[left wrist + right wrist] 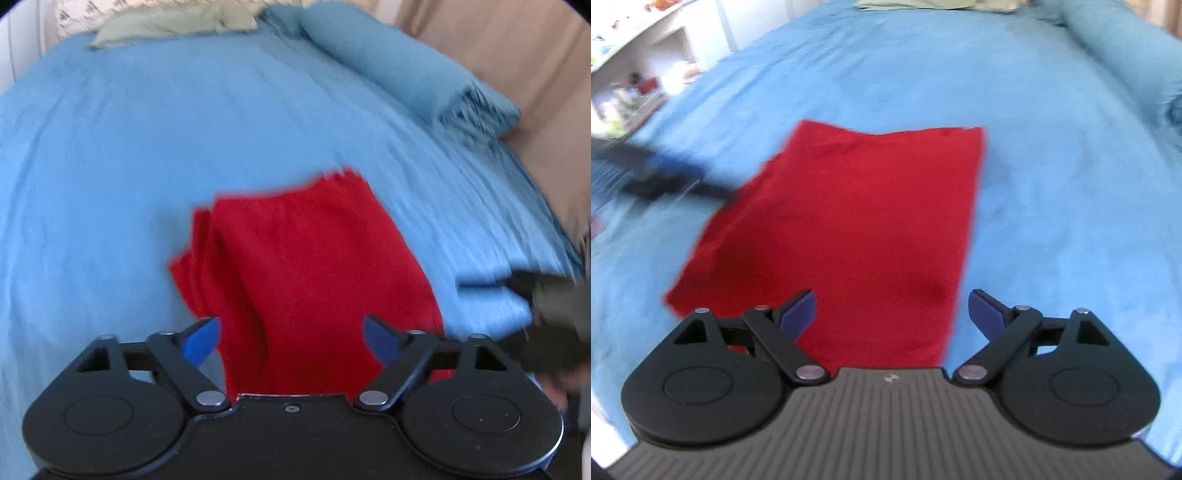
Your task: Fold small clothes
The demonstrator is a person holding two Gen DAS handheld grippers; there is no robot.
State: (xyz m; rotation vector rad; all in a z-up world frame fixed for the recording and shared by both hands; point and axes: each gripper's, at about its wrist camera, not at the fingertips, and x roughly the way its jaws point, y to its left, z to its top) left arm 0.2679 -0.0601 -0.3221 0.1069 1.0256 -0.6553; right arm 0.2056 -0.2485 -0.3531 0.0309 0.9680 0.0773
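Observation:
A red cloth [849,221] lies flat on the blue bedsheet [1052,184], folded into a long rectangle. In the left wrist view the red cloth [306,280] shows layered folds at its left edge. My left gripper [291,338] is open and empty, just above the cloth's near end. It also shows blurred at the left of the right wrist view [676,181], by the cloth's left edge. My right gripper [892,314] is open and empty over the cloth's near right corner. It shows blurred at the right edge of the left wrist view [546,295].
A rolled blue blanket [406,70] lies along the bed's far right side. A pale green cloth [166,26] lies at the far end. A beige wall or headboard [517,55] stands to the right. White shelves with small items [635,74] stand to the left of the bed.

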